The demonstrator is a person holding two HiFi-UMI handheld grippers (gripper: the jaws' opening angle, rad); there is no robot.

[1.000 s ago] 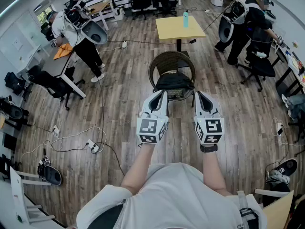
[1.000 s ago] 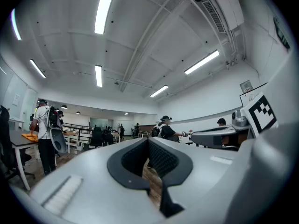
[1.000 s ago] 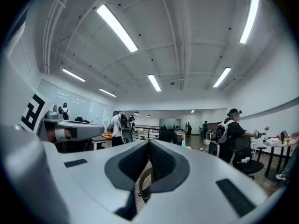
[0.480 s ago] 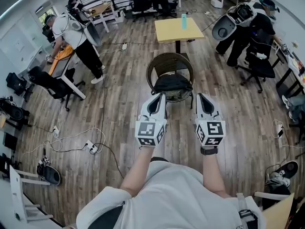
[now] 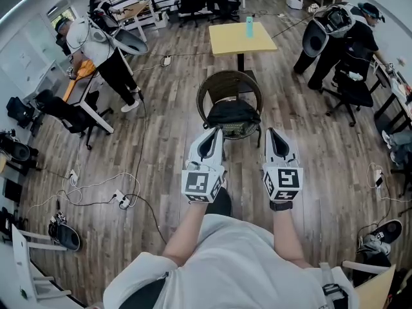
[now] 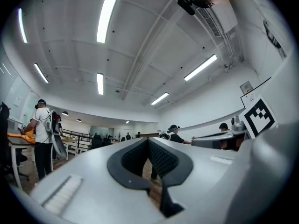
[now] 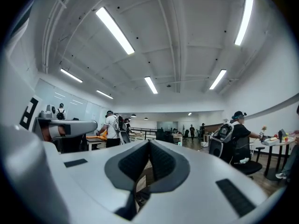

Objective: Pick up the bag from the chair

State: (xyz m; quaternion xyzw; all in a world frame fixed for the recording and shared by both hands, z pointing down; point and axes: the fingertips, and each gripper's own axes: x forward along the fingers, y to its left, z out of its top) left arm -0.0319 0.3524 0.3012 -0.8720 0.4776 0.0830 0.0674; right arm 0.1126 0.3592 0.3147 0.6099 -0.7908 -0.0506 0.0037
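Note:
A round brown wicker chair (image 5: 229, 82) stands on the wood floor straight ahead in the head view. A black bag (image 5: 233, 113) lies on its seat. My left gripper (image 5: 215, 132) and right gripper (image 5: 270, 134) are held side by side just short of the chair's front edge, pointing at it, apart from the bag. In the left gripper view the left gripper (image 6: 148, 141) has its jaws together with nothing between them. In the right gripper view the right gripper (image 7: 149, 143) is likewise shut and holds nothing. Both gripper views look over the room, and the bag is not clear in either.
Behind the chair is a yellow table (image 5: 241, 37) with a teal bottle (image 5: 250, 26). A person (image 5: 103, 44) bends over a desk at the left, and another person (image 5: 341, 34) stands at the right by an office chair. Cables and a power strip (image 5: 122, 197) lie on the floor to my left.
Both grippers have stayed shut and nearly still, sinking slightly toward me. The people at the left and right have shifted their postures.

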